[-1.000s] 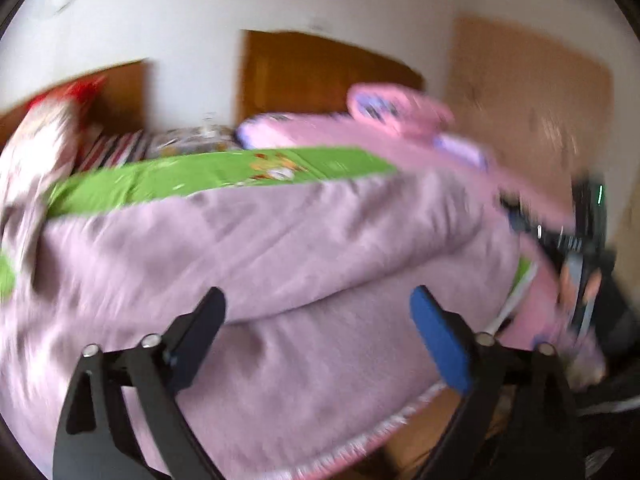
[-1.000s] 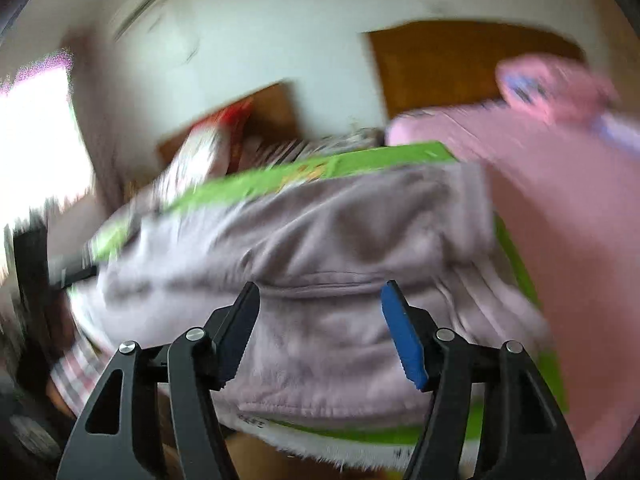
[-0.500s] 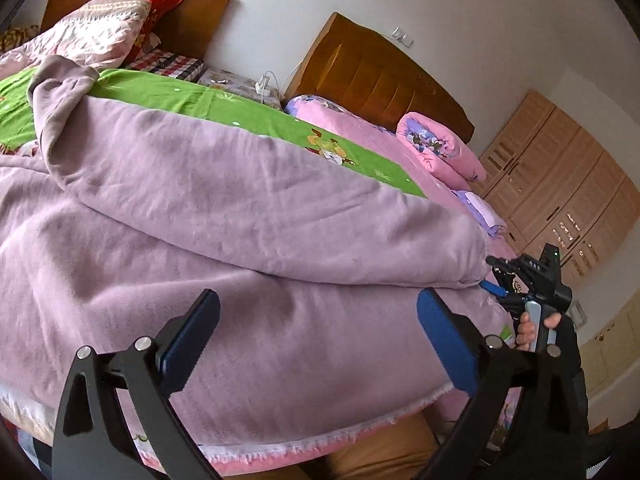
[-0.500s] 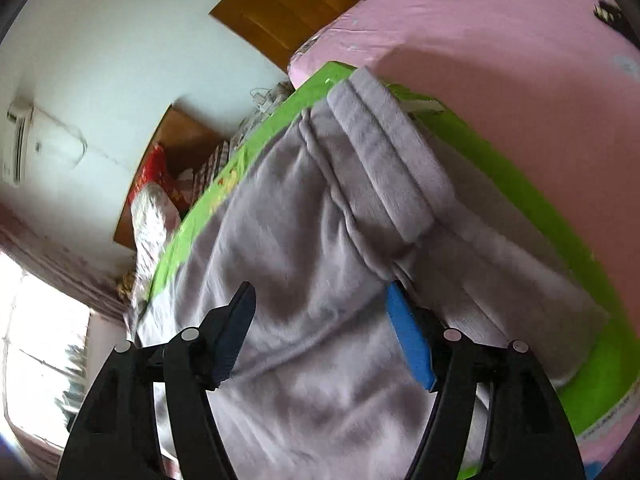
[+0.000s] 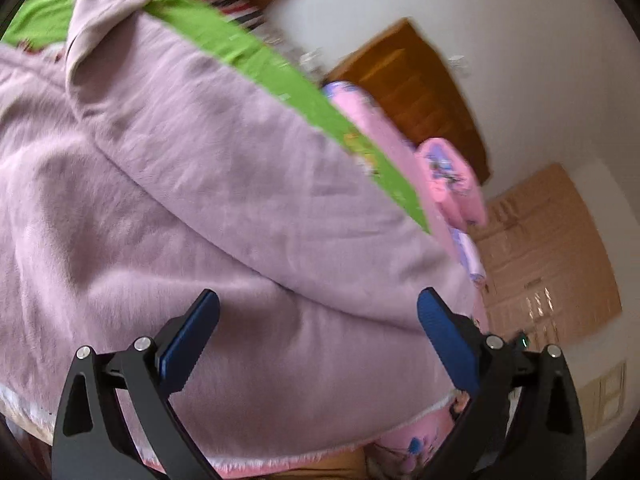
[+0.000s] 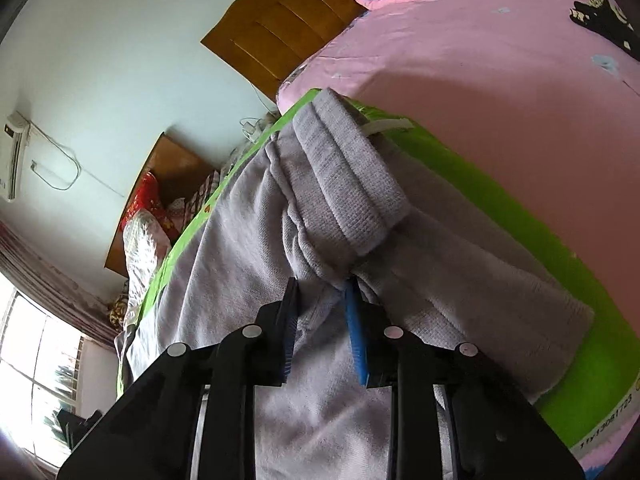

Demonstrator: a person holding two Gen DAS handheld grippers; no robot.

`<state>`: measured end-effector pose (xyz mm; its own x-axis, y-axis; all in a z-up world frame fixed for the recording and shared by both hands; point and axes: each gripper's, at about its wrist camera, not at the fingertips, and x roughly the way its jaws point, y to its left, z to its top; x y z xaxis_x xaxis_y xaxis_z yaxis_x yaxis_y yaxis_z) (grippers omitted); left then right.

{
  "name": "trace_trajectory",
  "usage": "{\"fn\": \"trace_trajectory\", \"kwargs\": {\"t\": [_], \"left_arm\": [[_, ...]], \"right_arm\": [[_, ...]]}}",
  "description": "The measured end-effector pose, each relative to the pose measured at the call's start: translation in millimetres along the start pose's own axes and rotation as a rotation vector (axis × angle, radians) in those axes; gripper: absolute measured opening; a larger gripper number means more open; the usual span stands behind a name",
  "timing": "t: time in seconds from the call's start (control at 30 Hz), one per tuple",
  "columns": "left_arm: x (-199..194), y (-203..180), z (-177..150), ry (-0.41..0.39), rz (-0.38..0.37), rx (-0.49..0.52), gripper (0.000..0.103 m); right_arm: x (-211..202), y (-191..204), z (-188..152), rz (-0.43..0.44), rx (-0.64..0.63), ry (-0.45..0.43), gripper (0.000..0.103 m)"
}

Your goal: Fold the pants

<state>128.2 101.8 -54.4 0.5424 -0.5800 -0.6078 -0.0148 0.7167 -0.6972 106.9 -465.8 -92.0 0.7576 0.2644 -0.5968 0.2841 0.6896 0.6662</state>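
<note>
1. Pants (image 6: 248,248) spread across a green sheet (image 6: 500,216) on the bed; pale lilac fleece, filling most of both wrist views.
2. Long axis, in the right wrist view, running from near the claw up and away toward the far headboard (image 6: 288,28); ribbed waistband (image 6: 344,176) folded back on top, its lower end just ahead of the right claw.
3. White drawcord (image 6: 386,125) poking out beside the waistband's far end, lying on the green sheet.
4. Right claw (image 6: 320,292) sitting directly at the bunched cloth below the waistband; judged the nearer hand for the coming lift.
5. Right jaws just been closing; now narrow, with a ridge of fleece between the pads. Reads as a pinch on the pants, though full pad contact is partly hidden by the cloth.
6. Left claw (image 5: 318,312) spread wide over the pants (image 5: 200,208); nothing between the pads, no contact visible. View blurred.
7. In the left view, the upper leg lying diagonally over the lower layer, its cuff (image 5: 92,12) at far upper left.
8. Judgement: next move turning on drawing the pinched waist end along the long axis; left claw not yet gripping.
</note>
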Motion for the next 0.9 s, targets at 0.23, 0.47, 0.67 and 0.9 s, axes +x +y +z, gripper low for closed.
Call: {"fn": "trace_trajectory", "kwargs": {"t": [0.23, 0.47, 0.67, 0.9], "left_arm": [[24.1, 9.9, 25.0, 0.032, 0.088, -0.190, 0.088], [30.4, 13.1, 37.5, 0.058, 0.170, -0.236, 0.071], [26.5, 13.8, 37.4, 0.018, 0.218, -0.239, 0.049], [15.2, 28.6, 34.4, -0.088, 0.155, -0.218, 0.003]], "right_arm": [[-7.4, -3.8, -5.4, 0.005, -0.024, 0.003, 0.026], [-8.3, -3.6, -7.6, 0.016, -0.036, -0.004, 0.026], [-8.5, -2.0, -9.1, 0.007, -0.058, -0.013, 0.026], [-14.5, 8.7, -14.1, -0.007, -0.136, -0.053, 0.021]]}}
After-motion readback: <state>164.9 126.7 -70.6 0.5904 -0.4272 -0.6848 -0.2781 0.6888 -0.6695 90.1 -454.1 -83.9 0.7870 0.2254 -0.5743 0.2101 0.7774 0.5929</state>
